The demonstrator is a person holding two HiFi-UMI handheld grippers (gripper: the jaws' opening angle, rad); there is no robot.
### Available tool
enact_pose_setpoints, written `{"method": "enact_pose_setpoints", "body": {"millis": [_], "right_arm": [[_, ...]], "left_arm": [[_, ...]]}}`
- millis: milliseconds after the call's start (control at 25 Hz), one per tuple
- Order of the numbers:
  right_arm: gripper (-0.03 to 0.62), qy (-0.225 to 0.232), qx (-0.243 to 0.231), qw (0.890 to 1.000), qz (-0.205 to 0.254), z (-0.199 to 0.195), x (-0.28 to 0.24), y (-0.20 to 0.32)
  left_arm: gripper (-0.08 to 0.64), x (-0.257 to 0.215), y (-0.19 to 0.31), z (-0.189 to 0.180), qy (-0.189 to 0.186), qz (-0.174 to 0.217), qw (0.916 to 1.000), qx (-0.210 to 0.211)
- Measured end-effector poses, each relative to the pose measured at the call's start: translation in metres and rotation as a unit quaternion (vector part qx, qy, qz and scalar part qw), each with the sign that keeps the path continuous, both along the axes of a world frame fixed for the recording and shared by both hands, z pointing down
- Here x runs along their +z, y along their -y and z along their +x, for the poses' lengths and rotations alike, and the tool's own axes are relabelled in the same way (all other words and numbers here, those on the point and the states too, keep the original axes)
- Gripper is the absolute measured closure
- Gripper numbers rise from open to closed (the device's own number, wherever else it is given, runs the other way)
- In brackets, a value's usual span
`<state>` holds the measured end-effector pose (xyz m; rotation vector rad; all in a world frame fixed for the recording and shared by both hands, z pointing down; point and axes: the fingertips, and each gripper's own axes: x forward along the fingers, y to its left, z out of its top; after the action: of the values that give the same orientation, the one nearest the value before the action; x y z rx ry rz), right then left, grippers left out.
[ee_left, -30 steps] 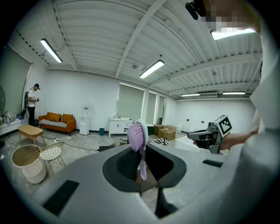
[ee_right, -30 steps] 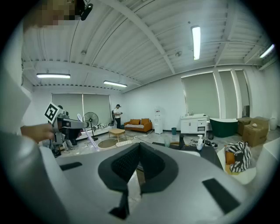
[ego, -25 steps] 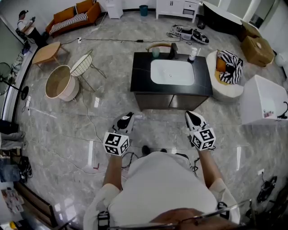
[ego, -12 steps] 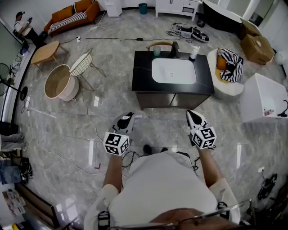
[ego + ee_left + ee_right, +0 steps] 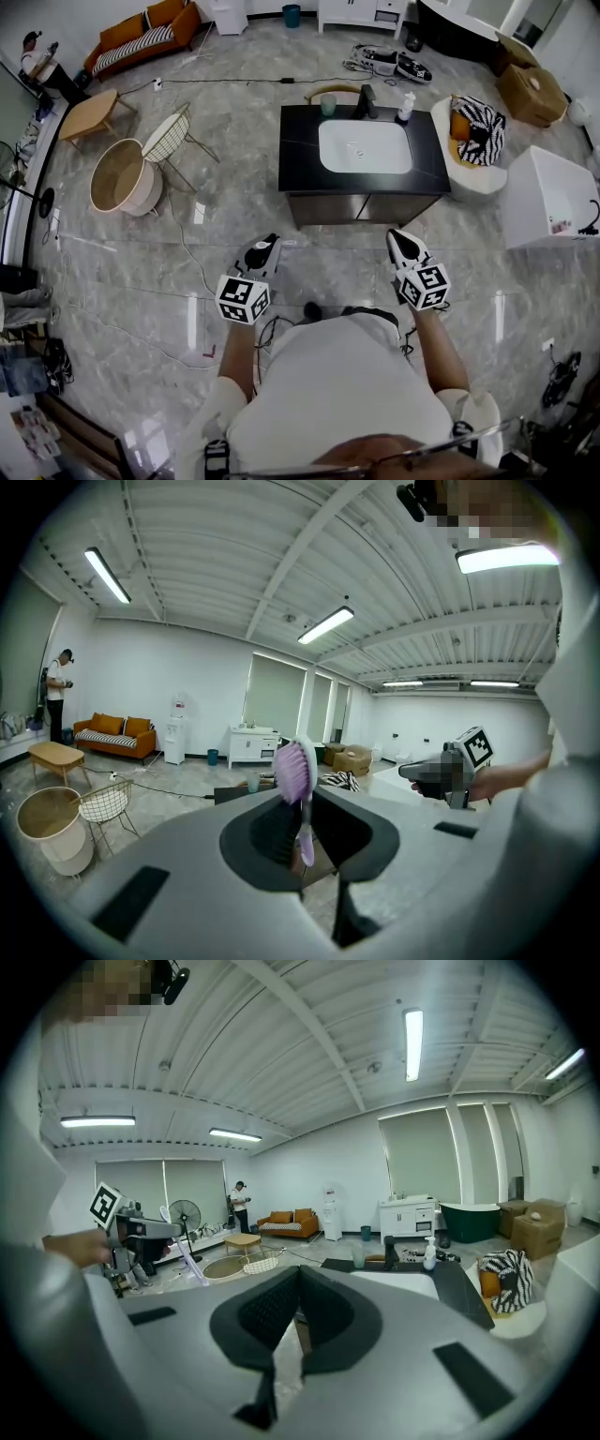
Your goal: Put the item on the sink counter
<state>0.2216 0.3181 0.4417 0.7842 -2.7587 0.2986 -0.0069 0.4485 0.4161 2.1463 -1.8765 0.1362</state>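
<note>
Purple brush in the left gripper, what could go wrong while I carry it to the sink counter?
1. The purple brush stands tall above the left gripper, whose jaws pinch only its thin handle, so it might swivel or slip.
2. Loose cables lie on the floor near the path to the sink counter; a foot could catch.
3. A cup and soap bottle at the counter's back edge could be knocked.

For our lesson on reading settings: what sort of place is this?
Probably a mock home set in a large hall: a sink counter stands alone on open floor, with a sofa, a bathtub and cardboard boxes around.
</note>
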Motion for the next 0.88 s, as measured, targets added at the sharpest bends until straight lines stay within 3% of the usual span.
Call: {"method": "enact_pose_setpoints", "body": {"millis": [440,880], "right_arm": [[0.588,-0.01,0.012,1.0,-0.006,-0.016,0.011,-0.003],[0.588,-0.007,-0.003,1.0,-0.018,-0.045,0.021,0.046]], "left_arm": [[0.526,0.01,0.006,-0.022,-0.004,-0.007,0.9998,0.015],[0.526,0.018,0.049,-0.044,-0.003,-0.018,0.9998,0.002]]}}
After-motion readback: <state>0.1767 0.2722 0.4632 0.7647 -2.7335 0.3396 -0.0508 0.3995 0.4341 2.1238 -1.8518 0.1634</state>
